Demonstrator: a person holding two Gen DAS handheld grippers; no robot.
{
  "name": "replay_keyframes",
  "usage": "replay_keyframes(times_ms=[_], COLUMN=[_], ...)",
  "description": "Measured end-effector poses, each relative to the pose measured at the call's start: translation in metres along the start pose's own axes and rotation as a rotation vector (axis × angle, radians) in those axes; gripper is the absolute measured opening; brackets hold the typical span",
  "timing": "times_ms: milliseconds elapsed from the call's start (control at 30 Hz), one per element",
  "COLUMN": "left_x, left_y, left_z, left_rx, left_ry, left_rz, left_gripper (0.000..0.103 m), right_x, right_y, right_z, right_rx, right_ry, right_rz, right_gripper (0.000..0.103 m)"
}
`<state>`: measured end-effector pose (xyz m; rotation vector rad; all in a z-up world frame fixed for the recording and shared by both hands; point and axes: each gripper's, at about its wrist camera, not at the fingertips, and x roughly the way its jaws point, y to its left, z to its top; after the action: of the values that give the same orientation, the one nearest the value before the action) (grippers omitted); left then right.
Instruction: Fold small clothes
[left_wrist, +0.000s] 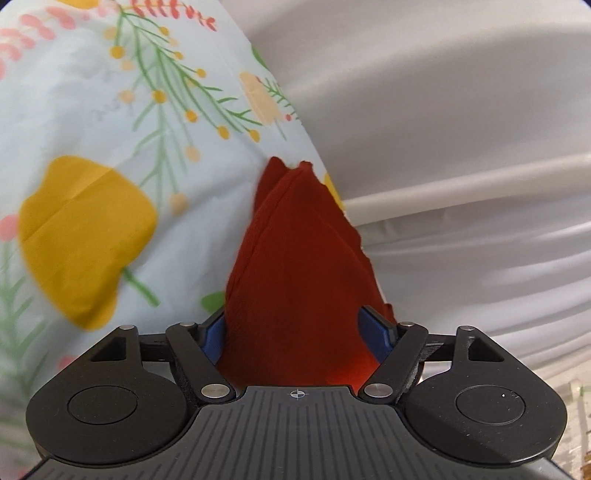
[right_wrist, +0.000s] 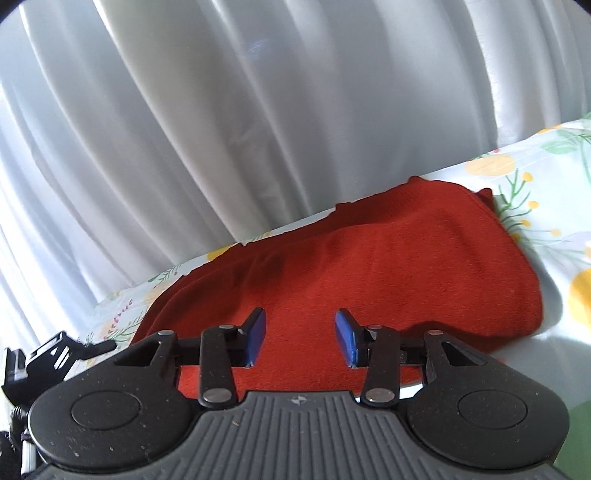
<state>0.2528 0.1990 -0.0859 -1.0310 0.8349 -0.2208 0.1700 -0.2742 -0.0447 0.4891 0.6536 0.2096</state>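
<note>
Holding a fold of the red garment (left_wrist: 295, 266) in my left gripper (left_wrist: 299, 332), clenched on it.

My right gripper (right_wrist: 300, 338) hovers released over the cloth, which lies on the floral sheet (right_wrist: 546, 206), curtain (right_wrist: 221, 110) beyond. Next, I judge: carry this fold across and lay it flat.

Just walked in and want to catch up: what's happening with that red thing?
A person with two handheld grippers is folding a red cloth on a floral sheet. The left gripper has red fabric bunched between its blue pads. The right gripper is open over the cloth, gripping nothing.
</note>
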Motion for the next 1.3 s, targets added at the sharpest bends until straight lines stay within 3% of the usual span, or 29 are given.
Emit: replay_keyframes(times_ms=[200,300,367,467,600,867,967,1100,1300], left_x=[0.024,0.034,0.040,0.042,0.033,0.027,0.027,0.024,0.031], left_y=[-0.003,0.001,0.004,0.012,0.004,-0.032,-0.043,-0.056,-0.109], left_z=[0.018,0.025,0.029,0.031,0.029,0.028,0.026,0.024,0.010], left_rx=[0.023,-0.001,-0.018,-0.051,-0.030,0.052,0.096,0.117,0.225], left_ry=[0.036,0.049,0.052,0.058,0.043,0.033,0.034,0.030,0.031], left_rz=[-0.016,-0.027,-0.023,-0.013,-0.028,0.012,0.050,0.082,0.099], left_gripper=[0.055,0.041,0.023,0.015,0.015,0.014,0.014,0.014,0.014], right_x=[0.009,0.017,0.022,0.029,0.035,0.062,0.082,0.082,0.046], right_y=[0.017,0.022,0.025,0.031,0.042,0.085,0.090,0.075,0.045], right_z=[-0.003,-0.005,-0.007,-0.011,-0.015,-0.021,-0.029,-0.030,-0.010], right_rx=[0.003,-0.010,-0.016,-0.035,-0.081,-0.213,-0.226,-0.142,-0.060], right_ry=[0.041,0.067,0.091,0.120,0.136,0.125,0.194,0.223,0.127], right_rz=[0.040,0.036,0.029,0.015,-0.008,-0.003,0.018,0.031,0.018], right_gripper=[0.041,0.032,0.025,0.022,0.020,0.020,0.020,0.020,0.021])
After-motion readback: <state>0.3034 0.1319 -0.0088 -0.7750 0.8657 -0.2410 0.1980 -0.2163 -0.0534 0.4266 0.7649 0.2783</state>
